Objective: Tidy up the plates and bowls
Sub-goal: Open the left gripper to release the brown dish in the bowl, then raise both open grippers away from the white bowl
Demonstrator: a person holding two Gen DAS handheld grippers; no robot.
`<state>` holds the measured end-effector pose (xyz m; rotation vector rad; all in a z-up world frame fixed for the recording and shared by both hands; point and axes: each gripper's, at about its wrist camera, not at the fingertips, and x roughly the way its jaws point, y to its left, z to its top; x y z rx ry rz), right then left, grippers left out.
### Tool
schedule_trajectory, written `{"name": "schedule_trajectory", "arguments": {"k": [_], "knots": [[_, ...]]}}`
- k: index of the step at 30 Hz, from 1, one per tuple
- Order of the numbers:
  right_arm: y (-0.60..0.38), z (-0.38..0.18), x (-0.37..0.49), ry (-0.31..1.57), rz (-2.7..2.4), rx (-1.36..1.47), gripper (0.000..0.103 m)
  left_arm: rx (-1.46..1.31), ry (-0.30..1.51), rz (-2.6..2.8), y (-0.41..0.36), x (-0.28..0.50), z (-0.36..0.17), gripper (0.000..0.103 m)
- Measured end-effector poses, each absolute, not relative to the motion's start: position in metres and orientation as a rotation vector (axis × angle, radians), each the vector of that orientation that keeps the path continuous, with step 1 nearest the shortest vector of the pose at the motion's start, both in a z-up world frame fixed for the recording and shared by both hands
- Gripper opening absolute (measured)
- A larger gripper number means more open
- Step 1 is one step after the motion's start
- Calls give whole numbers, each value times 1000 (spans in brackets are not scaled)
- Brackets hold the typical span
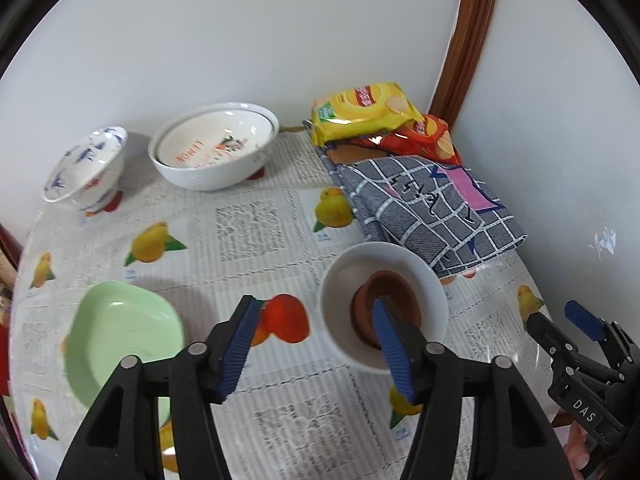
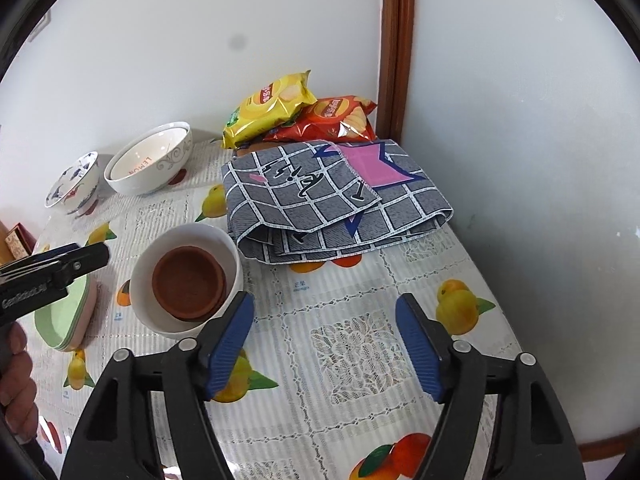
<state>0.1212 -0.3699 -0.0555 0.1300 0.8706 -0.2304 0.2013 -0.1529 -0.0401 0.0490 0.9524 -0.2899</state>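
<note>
A white bowl [image 2: 186,280] sits on a table covered with a fruit-print cloth [image 2: 360,344], holding stacked small brown dishes [image 2: 188,280]. Just right of the white bowl lies a folded grey checked cloth [image 2: 336,204], with yellow and red snack bags [image 2: 296,116] behind it. Left of the white bowl is a stack of green plates [image 1: 120,336]. Far behind it stand nested white bowls [image 1: 214,146] and a blue-patterned bowl [image 1: 86,168]. The left gripper [image 1: 316,340] hovers over the white bowl, jaws released, empty. The right gripper [image 2: 326,344], right of the white bowl, is likewise spread and empty.
</note>
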Motion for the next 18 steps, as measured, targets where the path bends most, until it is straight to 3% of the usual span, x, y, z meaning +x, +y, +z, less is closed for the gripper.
{"name": "schedule_trajectory", "arguments": {"k": [18], "knots": [[-319,-22,73,847,-273,109,75,110,843,-326,-97,140,2,60]]}}
